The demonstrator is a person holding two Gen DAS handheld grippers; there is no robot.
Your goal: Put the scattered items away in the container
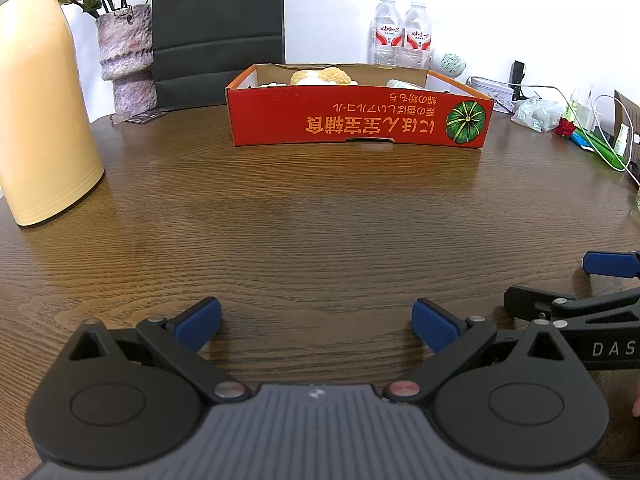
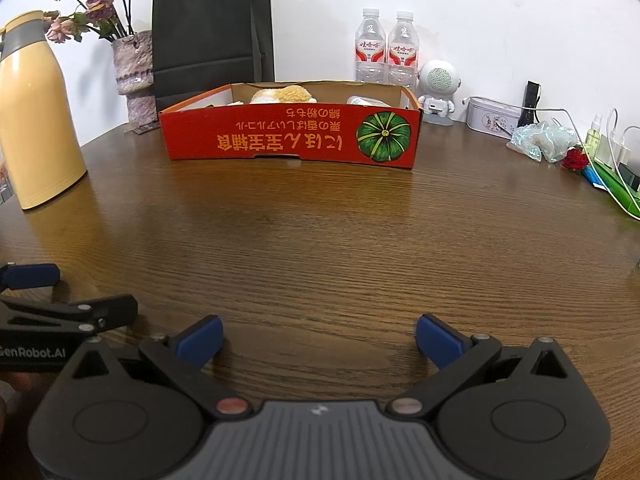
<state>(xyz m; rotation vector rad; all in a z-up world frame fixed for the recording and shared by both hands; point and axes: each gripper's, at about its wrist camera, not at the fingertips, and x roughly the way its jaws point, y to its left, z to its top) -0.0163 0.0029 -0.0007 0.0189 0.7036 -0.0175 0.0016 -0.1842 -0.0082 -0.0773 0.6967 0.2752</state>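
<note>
red box (image 1: 356, 118), thermos (image 1: 40, 112), bottles (image 2: 386, 52) around

The left gripper (image 1: 316, 324) is seen low and level over the table (image 1: 320, 220), its two blue-padded fingers (image 1: 198, 322) spread wide apart. Nothing is held between them. The black linkage arms are folded outward on both sides of the grey ribbed body.

The right gripper (image 2: 319, 338) is held in the same pose, level and low, with its blue pads (image 2: 438, 340) equally far apart and nothing gripped.

The two grippers are positioned side by side, close together and pointing the same way: each appears at the edge of the other's view. A small part of a hand is glimpsed at the frame edge beside each gripper body.
</note>
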